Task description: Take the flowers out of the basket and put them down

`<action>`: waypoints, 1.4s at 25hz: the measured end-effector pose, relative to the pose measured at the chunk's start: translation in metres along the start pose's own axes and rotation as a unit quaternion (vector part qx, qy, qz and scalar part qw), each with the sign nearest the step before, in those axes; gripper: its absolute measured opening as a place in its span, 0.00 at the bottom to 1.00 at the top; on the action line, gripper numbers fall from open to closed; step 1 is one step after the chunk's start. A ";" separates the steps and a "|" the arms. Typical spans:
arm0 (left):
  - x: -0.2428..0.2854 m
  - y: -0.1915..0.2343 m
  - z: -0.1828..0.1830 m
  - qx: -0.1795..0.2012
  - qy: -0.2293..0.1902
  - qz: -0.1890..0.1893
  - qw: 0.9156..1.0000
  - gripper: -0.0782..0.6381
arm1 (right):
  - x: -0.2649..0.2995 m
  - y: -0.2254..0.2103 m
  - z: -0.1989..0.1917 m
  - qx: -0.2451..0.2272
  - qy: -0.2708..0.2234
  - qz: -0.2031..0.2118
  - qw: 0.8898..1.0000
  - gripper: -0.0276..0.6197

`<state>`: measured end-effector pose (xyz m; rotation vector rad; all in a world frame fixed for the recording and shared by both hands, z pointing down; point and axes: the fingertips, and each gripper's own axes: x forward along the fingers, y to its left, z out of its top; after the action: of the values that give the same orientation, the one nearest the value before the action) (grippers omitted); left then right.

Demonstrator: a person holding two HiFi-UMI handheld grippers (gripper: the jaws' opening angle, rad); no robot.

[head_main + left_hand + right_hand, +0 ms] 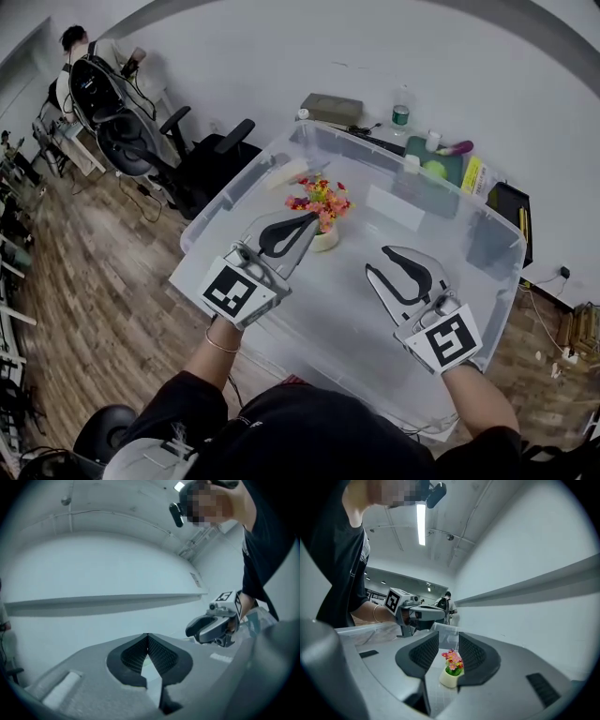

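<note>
The flowers [322, 199], pink, red and yellow in a small white pot [327, 241], stand inside a large clear plastic bin [228, 193]. My left gripper [315, 217] is shut and empty, its tips just left of the pot. In the left gripper view its jaws [147, 637] meet with nothing between them. My right gripper [386, 251] hangs over the bin to the right of the pot, pointing toward it. In the right gripper view its jaws [448, 637] stand slightly open and hold nothing; the flowers [452, 661] show beyond the gap, and the left gripper [423, 613] is behind them.
The bin's walls enclose both grippers. Behind the bin on the table lie a brown box [331, 108], a bottle [400, 111] and a green case [433, 161]. Office chairs [202, 155] and a seated person [80, 52] are at the back left, on a wooden floor.
</note>
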<state>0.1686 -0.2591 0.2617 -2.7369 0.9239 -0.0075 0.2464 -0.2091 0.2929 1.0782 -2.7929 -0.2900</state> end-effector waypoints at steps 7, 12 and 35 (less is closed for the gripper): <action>0.003 -0.013 -0.001 -0.003 -0.003 -0.032 0.999 0.11 | 0.002 -0.010 -0.021 0.034 0.020 -0.022 0.999 0.27; 0.004 -0.012 0.000 -0.027 -0.006 -0.034 0.999 0.11 | 0.005 -0.004 -0.017 0.017 0.028 -0.033 0.999 0.29; -0.008 0.015 0.005 -0.072 -0.040 0.017 0.996 0.11 | 0.068 -0.043 0.070 -0.036 -0.023 -0.018 0.999 0.36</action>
<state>0.1541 -0.2647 0.2541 -2.8281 0.9850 0.1801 0.2104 -0.2770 0.2193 1.1193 -2.7820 -0.4226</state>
